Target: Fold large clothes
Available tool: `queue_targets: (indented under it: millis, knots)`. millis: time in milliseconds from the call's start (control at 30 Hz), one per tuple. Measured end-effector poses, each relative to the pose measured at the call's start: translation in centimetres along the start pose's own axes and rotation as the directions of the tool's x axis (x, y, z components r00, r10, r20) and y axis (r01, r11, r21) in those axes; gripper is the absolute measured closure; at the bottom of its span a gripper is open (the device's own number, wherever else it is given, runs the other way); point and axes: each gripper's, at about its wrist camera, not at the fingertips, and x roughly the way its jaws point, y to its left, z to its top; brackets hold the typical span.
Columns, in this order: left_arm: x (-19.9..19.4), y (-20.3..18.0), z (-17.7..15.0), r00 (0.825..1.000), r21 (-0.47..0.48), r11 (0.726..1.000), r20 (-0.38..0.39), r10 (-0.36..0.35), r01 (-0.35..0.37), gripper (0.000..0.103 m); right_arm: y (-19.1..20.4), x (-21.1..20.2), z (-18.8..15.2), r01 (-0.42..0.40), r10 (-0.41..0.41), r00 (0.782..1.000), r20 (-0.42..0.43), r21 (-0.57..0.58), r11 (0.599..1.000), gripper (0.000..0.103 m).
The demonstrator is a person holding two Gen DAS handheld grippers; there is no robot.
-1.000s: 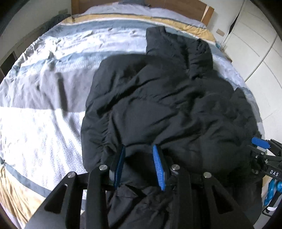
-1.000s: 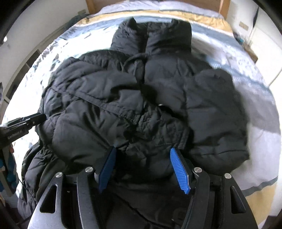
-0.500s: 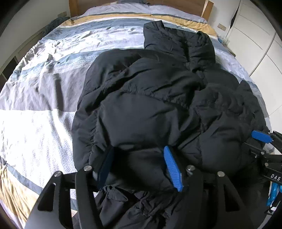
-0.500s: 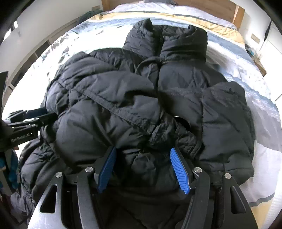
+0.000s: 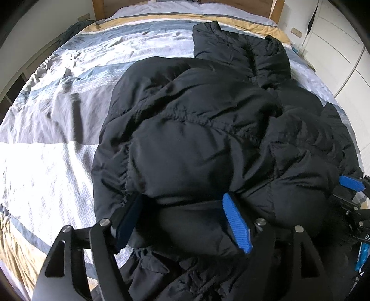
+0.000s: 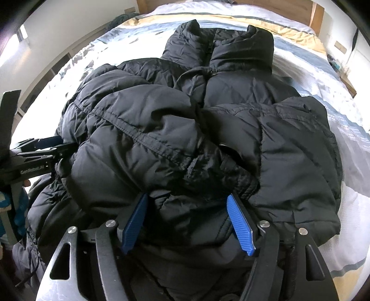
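Both grippers point down at the near hem of the black puffer jacket (image 5: pixel 208 129): the left gripper (image 5: pixel 185 220) and right gripper (image 6: pixel 189 220) each have jaws opening, blue pads straddling a padded fold without pressing on it. Jacket lies bunched, collar away, on the striped bedcover (image 5: pixel 57 120) before a wooden headboard (image 5: pixel 254 4).

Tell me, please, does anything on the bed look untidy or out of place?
Nothing is damaged or spilled. The black puffer jacket is bunched up, its lower part hanging over the near edge of the bed. The striped bedcover is wrinkled. The jaws of the left gripper and right gripper are opening around jacket folds.
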Motion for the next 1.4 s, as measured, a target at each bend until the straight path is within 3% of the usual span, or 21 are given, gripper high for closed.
queue_targets:
  millis: [900,1400]
  knots:
    - [1.3,-1.4,0.5,0.994,0.001,0.994,-0.019,0.106,-0.106,0.021,-1.3,-0.1,-0.6,-0.085,0.086,0.996,0.013,-0.028,0.996,0.033]
    - [0.2,-0.4,-0.2,0.997,0.000,0.997,-0.021,0.076,-0.076,0.021,-2.6,-1.3,-1.6,-0.061,0.061,0.998,0.006,0.004,0.998,0.033]
